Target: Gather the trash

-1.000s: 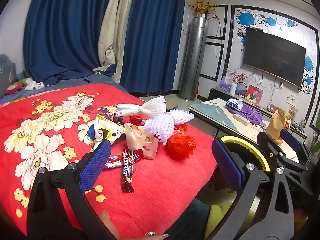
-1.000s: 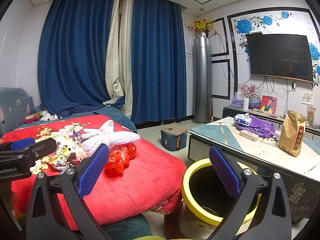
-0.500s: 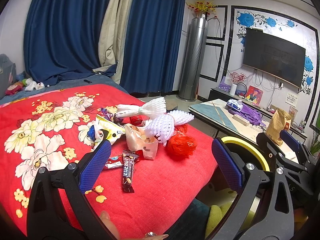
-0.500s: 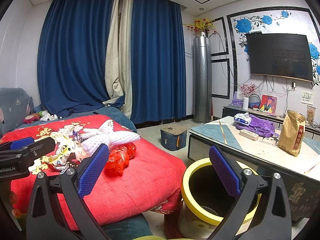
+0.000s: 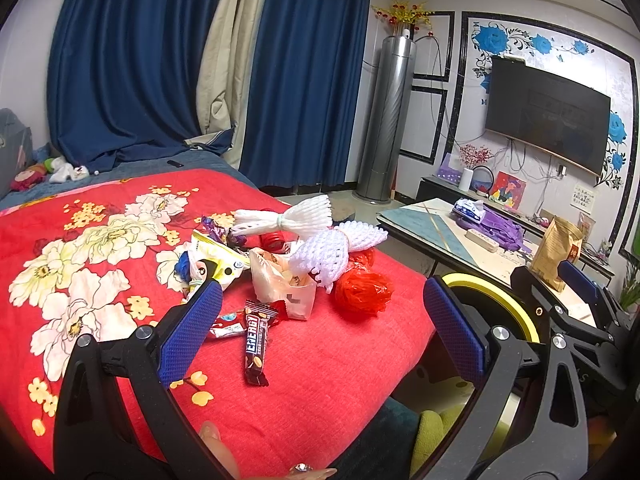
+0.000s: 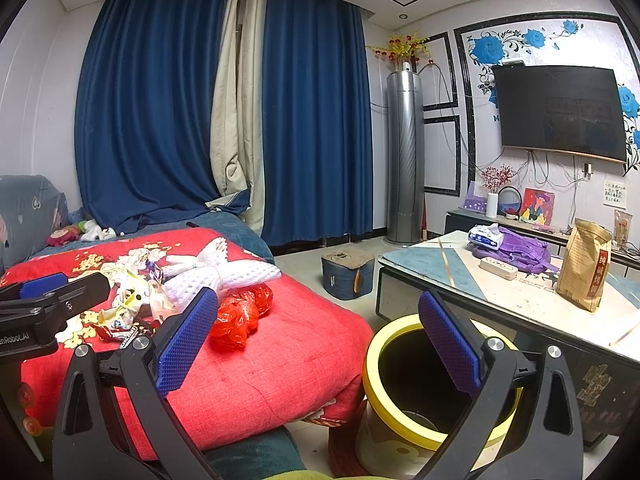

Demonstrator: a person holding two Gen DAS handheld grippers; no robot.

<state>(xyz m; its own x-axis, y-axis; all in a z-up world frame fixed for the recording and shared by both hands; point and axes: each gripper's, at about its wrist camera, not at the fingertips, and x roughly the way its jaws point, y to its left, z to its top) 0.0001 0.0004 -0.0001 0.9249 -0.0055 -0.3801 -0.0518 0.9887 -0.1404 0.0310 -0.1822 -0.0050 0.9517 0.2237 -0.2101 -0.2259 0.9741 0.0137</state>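
A heap of trash lies on the red flowered blanket (image 5: 100,248): white foam fruit nets (image 5: 336,248), a red plastic bag (image 5: 362,290), a clear bag with a cup (image 5: 280,280), a dark candy bar wrapper (image 5: 256,340) and other wrappers. My left gripper (image 5: 320,332) is open and empty, hovering just before the heap. My right gripper (image 6: 316,344) is open and empty, above the gap between the blanket and the yellow-rimmed bin (image 6: 400,420). The heap also shows in the right wrist view (image 6: 208,276), left of the right gripper.
A low table (image 6: 520,300) stands right of the bin, with a brown paper bag (image 6: 584,264), a purple bag and a power strip on it. A blue stool (image 6: 348,272) sits on the floor beyond. Curtains, a TV and a tower air conditioner line the far walls.
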